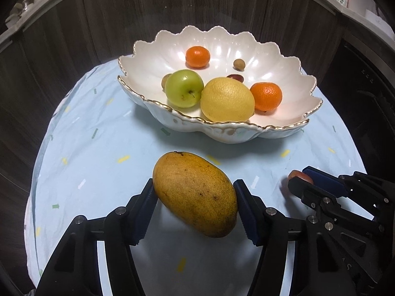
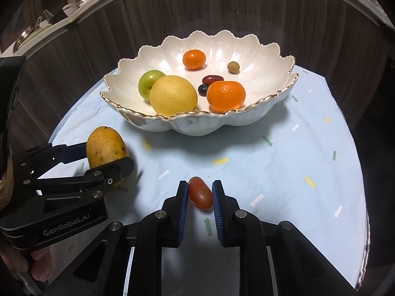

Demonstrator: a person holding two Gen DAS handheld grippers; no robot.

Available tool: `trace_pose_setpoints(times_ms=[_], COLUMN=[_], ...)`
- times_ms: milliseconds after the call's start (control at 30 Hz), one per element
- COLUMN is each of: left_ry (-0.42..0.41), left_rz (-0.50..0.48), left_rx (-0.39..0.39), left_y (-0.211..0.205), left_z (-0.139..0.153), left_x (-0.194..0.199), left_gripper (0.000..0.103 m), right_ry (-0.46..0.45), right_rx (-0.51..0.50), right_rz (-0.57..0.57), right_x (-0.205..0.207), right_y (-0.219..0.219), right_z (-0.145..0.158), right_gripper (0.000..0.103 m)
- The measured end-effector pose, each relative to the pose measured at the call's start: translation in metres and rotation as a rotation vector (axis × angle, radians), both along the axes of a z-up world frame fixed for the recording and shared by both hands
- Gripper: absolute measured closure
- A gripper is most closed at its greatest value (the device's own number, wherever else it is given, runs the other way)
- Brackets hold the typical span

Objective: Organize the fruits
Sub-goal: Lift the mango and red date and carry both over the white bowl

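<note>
The mango point(image 1: 195, 194) is clamped between the left gripper point(image 1: 195, 197) pads; a small red fruit point(image 2: 200, 193) is pinched by the right gripper point(image 2: 200, 193), above the surface point(image 2: 284, 162).

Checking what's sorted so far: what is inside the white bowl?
In the white bowl: green apple, yellow citrus, two oranges, two dark fruits, small brown ones. Anything behind the citrus is hidden.

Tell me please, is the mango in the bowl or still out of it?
Out. The mango is clamped between the left gripper pads above the cloth, in front of the bowl.
</note>
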State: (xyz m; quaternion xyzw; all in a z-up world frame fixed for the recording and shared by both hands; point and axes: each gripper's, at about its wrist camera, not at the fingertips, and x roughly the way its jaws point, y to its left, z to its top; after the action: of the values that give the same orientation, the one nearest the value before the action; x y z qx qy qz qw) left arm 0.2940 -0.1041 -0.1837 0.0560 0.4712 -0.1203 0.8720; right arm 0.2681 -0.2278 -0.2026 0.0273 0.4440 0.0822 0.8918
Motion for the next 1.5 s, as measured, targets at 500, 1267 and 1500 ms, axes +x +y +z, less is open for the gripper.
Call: trace_pose_setpoints(times_ms=[500,1267,1500], left_ry=[-0.054,-0.191,-0.227], left_rz=[0.003,-0.016,-0.02], left_rx=[0.004,0.013,0.015], left_y=[0.001,-0.002,-0.001], left_z=[0.024,0.094,0.109], left_x=[-0.016,-0.007,0.003], left_gripper=[0.042,0.042,0.042], right_ry=[-0.053,-0.18,-0.206], right_rx=[0.007,0.008,0.006], right_rz=[-0.013,-0.046,-0.054], right_x=[-0.01,-0.004,0.006], right_y=[-0.001,-0.01,-0.013], right_z=[0.024,0.089,0.104], right_gripper=[0.082,0.082,0.082])
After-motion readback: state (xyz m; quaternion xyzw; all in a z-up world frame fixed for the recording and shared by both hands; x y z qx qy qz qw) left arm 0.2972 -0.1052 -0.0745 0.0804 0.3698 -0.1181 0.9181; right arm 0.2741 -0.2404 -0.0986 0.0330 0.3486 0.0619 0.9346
